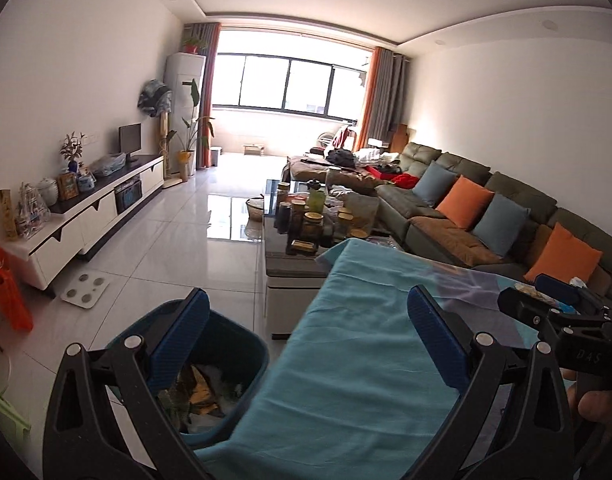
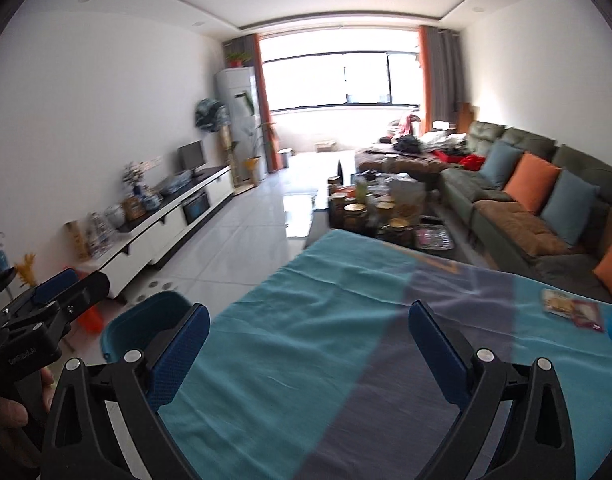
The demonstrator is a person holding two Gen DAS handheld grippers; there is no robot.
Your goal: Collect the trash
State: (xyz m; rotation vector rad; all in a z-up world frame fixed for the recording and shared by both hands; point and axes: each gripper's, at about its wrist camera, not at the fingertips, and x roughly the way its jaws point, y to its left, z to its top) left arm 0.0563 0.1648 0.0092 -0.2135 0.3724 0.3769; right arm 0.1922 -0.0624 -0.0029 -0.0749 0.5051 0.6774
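From the left wrist, the left gripper (image 1: 306, 328) is hanging with its blue pads spread wide apart and nothing between them, over the near edge of a bench (image 1: 346, 360) covered in a teal cloth. Just left of the bench, on the tiled floor, a blue bin (image 1: 241, 344) is sitting with crumpled trash (image 1: 201, 396) inside it, partly hidden behind the left finger. At the right edge the right gripper (image 1: 546, 300) is showing, its fingers standing apart, with a hand (image 1: 598, 404) below it.

From the right wrist, the right gripper (image 2: 309, 340) is standing fully parted and empty over the same cloth. A flat printed wrapper (image 2: 572, 309) is lying on the bench at the far right, well apart from the gripper. The bin's rim is peeking out behind the left finger, beside the bench. The left gripper is reaching in at the left edge. Beyond, a sofa (image 2: 526, 208) with orange and blue cushions is lining the right wall.
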